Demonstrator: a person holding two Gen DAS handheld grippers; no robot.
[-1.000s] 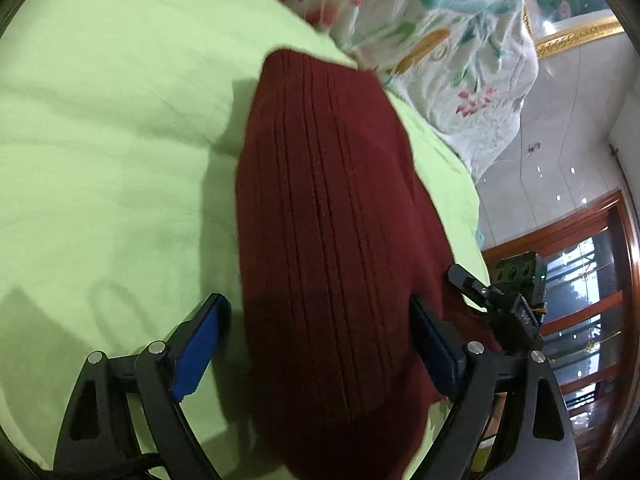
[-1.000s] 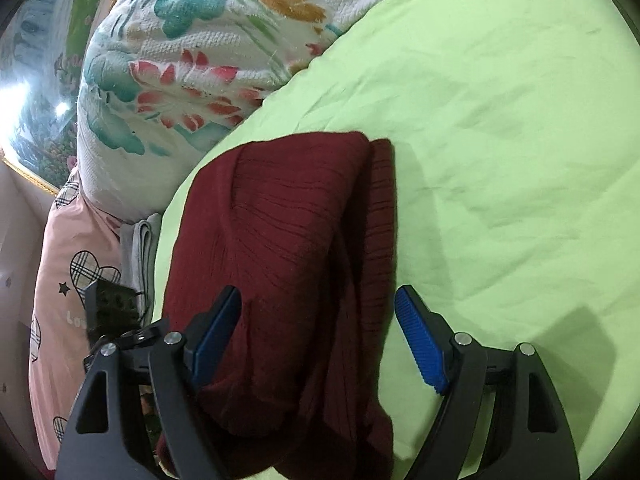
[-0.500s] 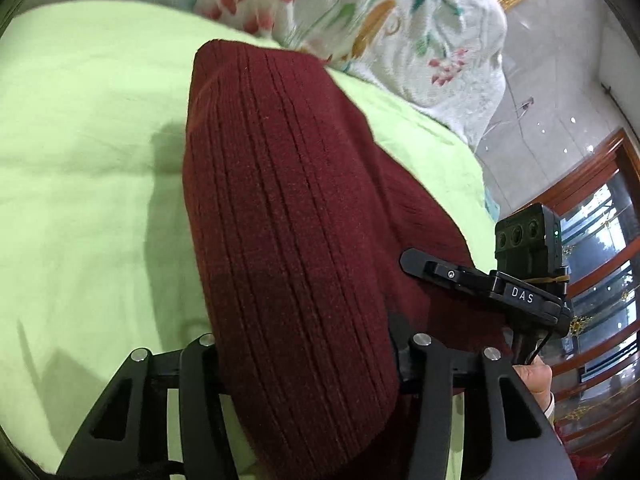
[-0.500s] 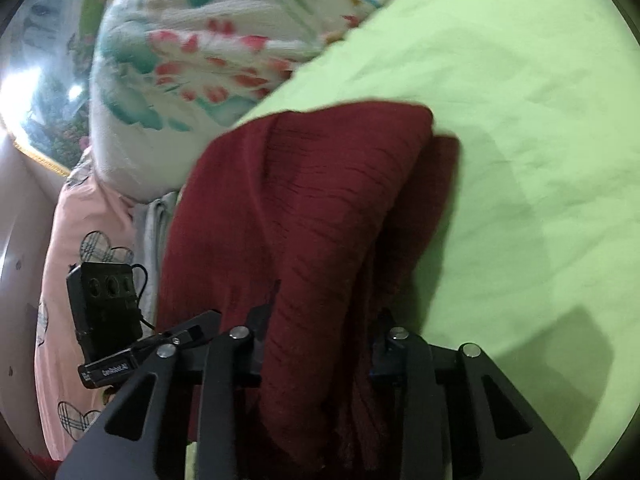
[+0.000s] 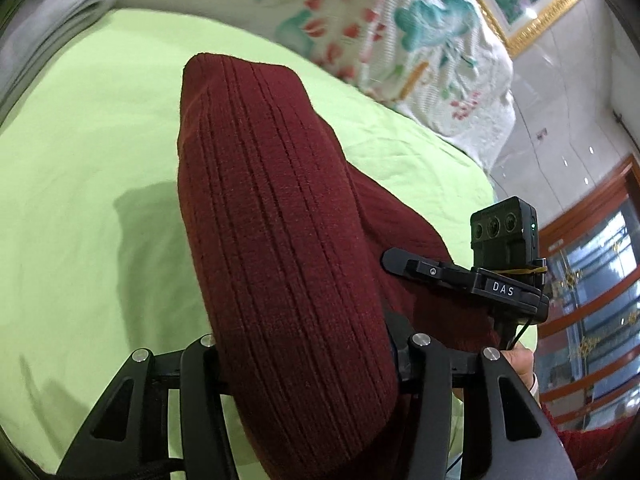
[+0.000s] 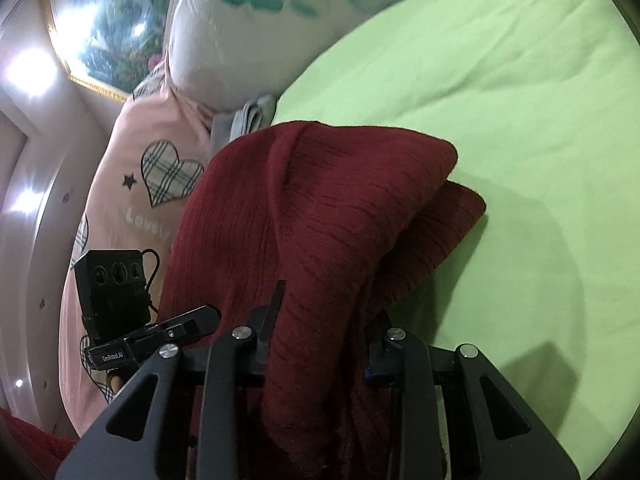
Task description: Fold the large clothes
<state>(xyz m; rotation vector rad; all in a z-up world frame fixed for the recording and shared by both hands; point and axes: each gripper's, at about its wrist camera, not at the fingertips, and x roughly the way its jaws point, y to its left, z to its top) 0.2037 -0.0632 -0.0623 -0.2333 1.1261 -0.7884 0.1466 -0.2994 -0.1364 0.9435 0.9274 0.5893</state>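
Gripping maroon ribbed sweater (image 5: 280,240) in both tools: left gripper (image 5: 308,356) clenched on one bunched end, right gripper (image 6: 316,340) clenched on the other, garment lifting off green bedsheet (image 5: 80,200) with far end apparently resting there. Advising level, even carry, layers kept stacked, lowering flat before releasing. Noting floral quilt (image 5: 400,40) close behind, pink heart pillow (image 6: 132,184) and grey folded cloth (image 6: 248,116) beside; crowding landing space at the bed's edge.

Bright indoor light, ceiling-lamp glare (image 6: 30,68), soft shadows, blurred quilt (image 5: 384,20), fisheye-dark corners
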